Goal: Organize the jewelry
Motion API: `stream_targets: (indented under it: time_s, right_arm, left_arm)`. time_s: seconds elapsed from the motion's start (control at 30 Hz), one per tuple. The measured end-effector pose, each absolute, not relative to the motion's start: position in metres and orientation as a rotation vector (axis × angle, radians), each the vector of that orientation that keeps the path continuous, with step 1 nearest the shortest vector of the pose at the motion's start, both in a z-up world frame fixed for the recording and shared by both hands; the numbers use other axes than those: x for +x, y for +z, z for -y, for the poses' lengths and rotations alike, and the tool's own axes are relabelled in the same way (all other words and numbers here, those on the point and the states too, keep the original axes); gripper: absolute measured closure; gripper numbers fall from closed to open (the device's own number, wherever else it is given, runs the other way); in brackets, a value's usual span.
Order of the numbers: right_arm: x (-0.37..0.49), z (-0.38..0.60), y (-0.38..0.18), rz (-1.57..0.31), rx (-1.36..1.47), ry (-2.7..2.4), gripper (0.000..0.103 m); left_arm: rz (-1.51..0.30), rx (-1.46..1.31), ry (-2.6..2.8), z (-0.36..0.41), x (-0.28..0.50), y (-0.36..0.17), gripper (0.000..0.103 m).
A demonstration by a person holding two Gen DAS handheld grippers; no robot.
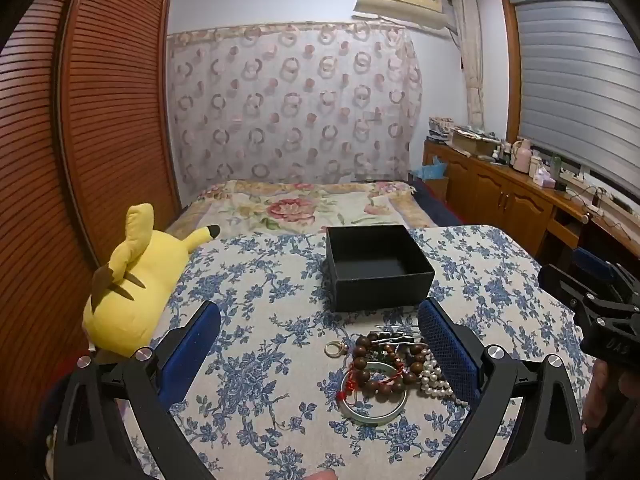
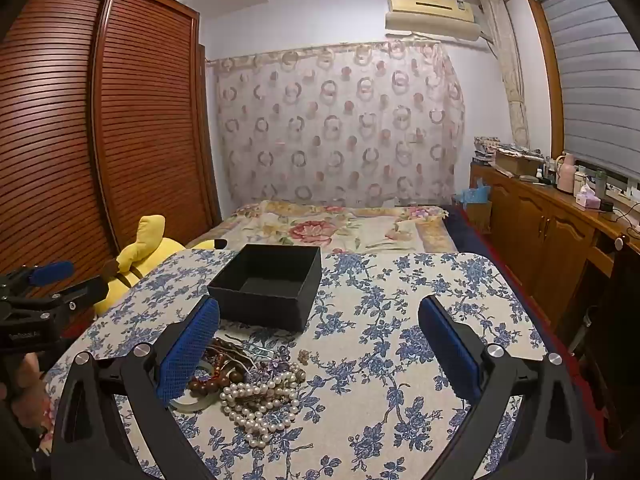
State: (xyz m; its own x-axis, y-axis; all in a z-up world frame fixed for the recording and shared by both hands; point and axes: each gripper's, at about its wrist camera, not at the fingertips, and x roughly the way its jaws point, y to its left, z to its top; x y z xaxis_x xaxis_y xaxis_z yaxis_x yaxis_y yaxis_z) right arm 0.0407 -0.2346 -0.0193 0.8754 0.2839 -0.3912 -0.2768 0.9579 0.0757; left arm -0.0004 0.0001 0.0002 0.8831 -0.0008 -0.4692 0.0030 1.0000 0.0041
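A heap of jewelry lies on the floral tablecloth: a brown bead bracelet (image 1: 380, 364), a pale green bangle (image 1: 374, 410), a pearl necklace (image 2: 260, 404), a small ring (image 1: 333, 349) and silver hairpins (image 1: 394, 335). An open, empty black box (image 1: 378, 266) stands just behind the heap; it also shows in the right wrist view (image 2: 270, 284). My left gripper (image 1: 320, 344) is open and empty, hovering over the heap's left side. My right gripper (image 2: 320, 344) is open and empty, with its left finger (image 2: 188, 352) over the heap.
A yellow plush toy (image 1: 132, 280) lies at the table's left edge. A bed (image 1: 304, 204) sits behind the table. A wooden wardrobe (image 1: 80, 120) is on the left, and a cluttered wooden cabinet (image 2: 560, 220) on the right.
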Motion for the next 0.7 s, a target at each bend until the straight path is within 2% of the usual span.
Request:
stream_targets:
  time_s: [0.7]
  right_arm:
    - [0.041, 0.2345, -0.0201, -0.417, 0.023, 0.294, 0.002]
  left_arm:
    - [-0.493, 0.004, -0.007, 0.0012, 0.0005, -0.0009, 0.007]
